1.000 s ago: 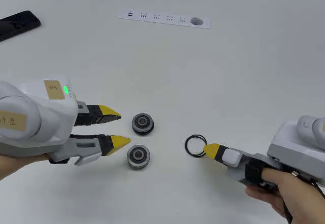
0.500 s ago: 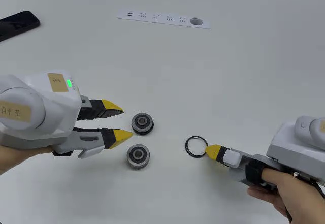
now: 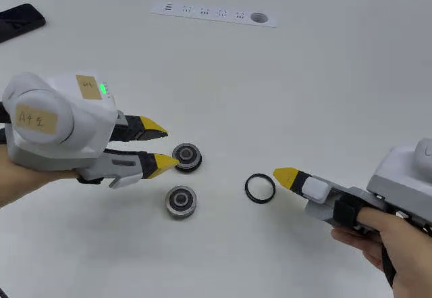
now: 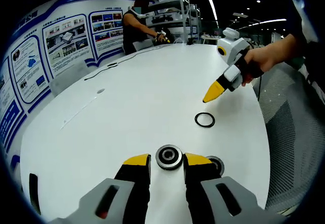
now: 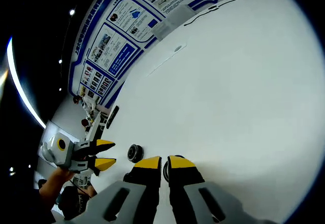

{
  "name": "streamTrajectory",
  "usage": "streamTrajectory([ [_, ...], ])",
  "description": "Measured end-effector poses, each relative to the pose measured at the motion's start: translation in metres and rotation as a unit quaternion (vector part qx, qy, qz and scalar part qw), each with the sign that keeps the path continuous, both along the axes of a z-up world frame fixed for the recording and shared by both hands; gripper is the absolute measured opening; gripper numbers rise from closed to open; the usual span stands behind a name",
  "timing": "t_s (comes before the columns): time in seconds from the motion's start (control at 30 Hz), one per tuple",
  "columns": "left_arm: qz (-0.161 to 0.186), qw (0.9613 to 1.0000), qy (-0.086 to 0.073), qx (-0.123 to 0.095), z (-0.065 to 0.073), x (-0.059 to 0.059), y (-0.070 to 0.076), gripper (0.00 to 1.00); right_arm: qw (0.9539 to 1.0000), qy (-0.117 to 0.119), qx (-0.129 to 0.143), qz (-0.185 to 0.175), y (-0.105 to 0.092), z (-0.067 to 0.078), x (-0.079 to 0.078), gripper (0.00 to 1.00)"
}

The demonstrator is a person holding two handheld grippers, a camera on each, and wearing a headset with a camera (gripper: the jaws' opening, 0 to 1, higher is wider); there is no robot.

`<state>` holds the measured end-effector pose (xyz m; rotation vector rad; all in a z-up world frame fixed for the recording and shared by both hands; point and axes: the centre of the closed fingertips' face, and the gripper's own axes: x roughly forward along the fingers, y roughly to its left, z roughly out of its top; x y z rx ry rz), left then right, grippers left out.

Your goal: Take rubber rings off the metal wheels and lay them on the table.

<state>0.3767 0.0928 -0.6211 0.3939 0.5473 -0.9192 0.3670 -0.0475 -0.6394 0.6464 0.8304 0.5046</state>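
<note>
- Left hand-held gripper (image 3: 167, 147), spread open, flanks the farther metal wheel (image 3: 187, 157) on the table (image 3: 304, 75).
- Its rubber likely soft, stretchy (pinch the outer edge).
- Right hand-held gripper (image 3: 285, 176), closed and empty, sits just beside a loose rubber ring (image 3: 260, 188).
- Nearer wheel (image 3: 181, 201) lies apart.

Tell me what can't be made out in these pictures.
Head view: upper wheel and lower wheel are too small to tell whether they carry rubber rings.
Left gripper view: the lower wheel is half hidden behind the left gripper's jaw.
Right gripper view: the loose ring is mostly hidden behind the right gripper's jaws.
</note>
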Motion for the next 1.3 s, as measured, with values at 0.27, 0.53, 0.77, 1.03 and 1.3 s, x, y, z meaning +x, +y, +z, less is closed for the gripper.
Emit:
streamTrajectory([
  [0.27,-0.011,0.9999,0.011,-0.004,-0.010,0.011,-0.010,0.22,0.9997,-0.008,0.015,0.018,0.015,0.007,0.003,0.06],
  [0.53,-0.027,0.9991,0.032,0.006,-0.025,0.012,-0.017,0.21,0.9994,-0.006,0.017,0.028,0.022,0.004,0.002,0.06],
  [0.77,-0.023,0.9991,0.036,0.004,-0.027,0.012,-0.016,0.17,0.9995,-0.006,0.017,0.026,0.022,0.003,0.004,0.06],
  [1.03,-0.028,0.9987,0.042,0.004,-0.031,0.007,-0.017,0.16,0.9994,-0.007,0.024,0.024,0.024,0.005,0.007,0.06],
  [1.3,-0.029,0.9988,0.038,0.006,-0.031,0.008,-0.016,0.15,0.9992,-0.002,0.028,0.030,0.028,0.002,0.004,0.06],
])
